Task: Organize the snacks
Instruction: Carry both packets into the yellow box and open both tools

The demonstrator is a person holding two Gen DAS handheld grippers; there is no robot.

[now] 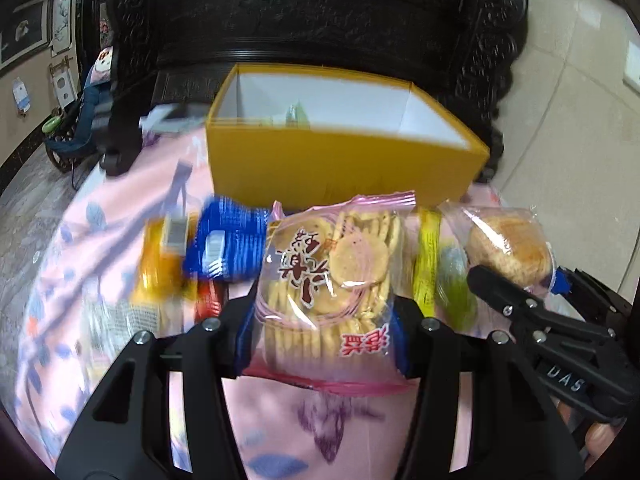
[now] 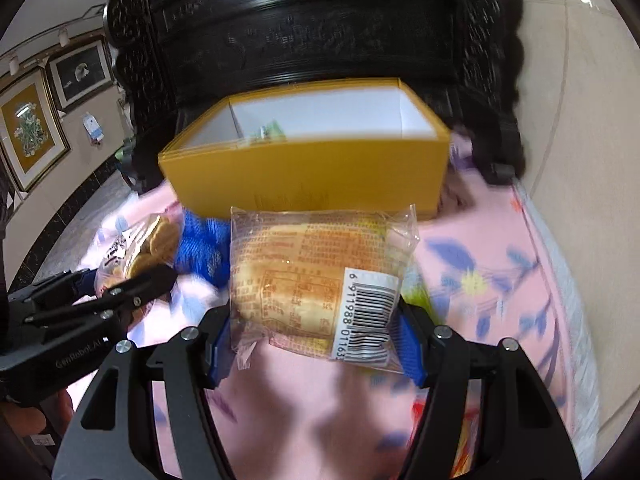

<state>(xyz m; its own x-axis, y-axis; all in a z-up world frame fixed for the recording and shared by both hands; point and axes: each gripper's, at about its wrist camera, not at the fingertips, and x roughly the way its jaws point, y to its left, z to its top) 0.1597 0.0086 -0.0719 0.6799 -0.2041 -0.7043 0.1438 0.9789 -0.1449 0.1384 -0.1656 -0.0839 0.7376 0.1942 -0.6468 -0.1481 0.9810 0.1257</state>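
My left gripper (image 1: pixel 322 344) is shut on a clear pink-edged bag of round crackers (image 1: pixel 332 276), held off the pink cloth. My right gripper (image 2: pixel 314 344) is shut on a clear bread packet with a barcode (image 2: pixel 316 280), also lifted. Each gripper shows in the other's view: the right gripper (image 1: pixel 520 300) with the bread packet (image 1: pixel 508 248) at right, the left gripper (image 2: pixel 120 300) with the cracker bag (image 2: pixel 140 248) at left. Ahead stands an open yellow box (image 1: pixel 340 160) (image 2: pixel 308 172) with white inner walls and a small green packet (image 1: pixel 296 114) (image 2: pixel 272 130) inside.
Blurred snacks lie on the pink flowered cloth (image 1: pixel 100 248): a blue packet (image 1: pixel 228 244), an orange one (image 1: pixel 156 264), a yellow-green one (image 1: pixel 444 272). Carved dark furniture (image 1: pixel 320 20) rises behind the box. Pale floor tiles (image 1: pixel 580 100) lie to the right.
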